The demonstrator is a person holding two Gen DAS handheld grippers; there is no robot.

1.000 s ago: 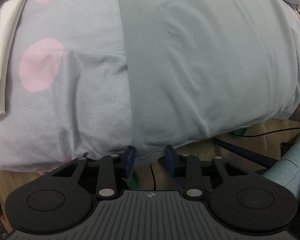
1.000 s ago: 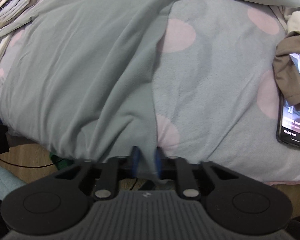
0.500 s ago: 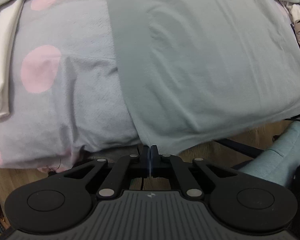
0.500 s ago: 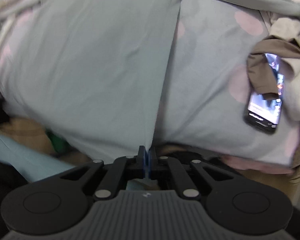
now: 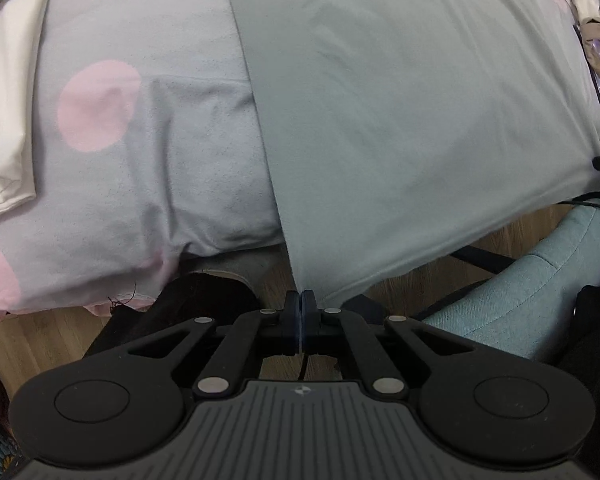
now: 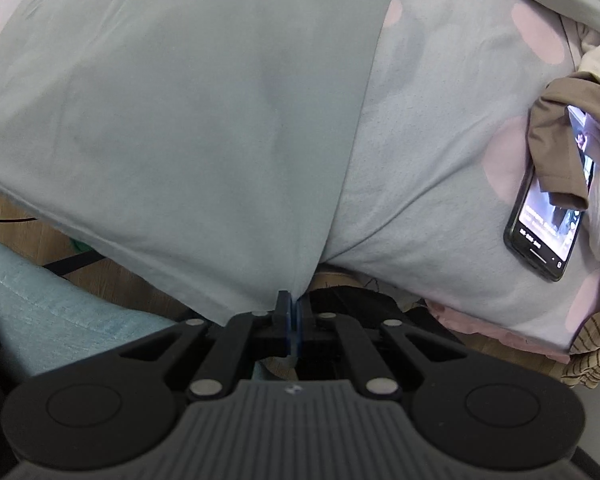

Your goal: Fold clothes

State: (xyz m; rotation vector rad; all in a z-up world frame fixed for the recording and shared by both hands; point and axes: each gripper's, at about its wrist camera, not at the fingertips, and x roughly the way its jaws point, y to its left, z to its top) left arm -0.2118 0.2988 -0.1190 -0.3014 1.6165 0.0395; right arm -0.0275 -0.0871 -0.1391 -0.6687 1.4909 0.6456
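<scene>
Both wrist cameras sit close behind their tongs, looking down over the bed's near edge. The left view has the grey-green garment [image 5: 400,120] upper right; the right view has it upper left, the phone [image 6: 548,208] at right. Both share that garment and the spotted bedcover [image 5: 140,140].

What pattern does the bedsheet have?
The bedsheet is pale grey-blue with large pink dots, clearest in the left wrist view.
</scene>
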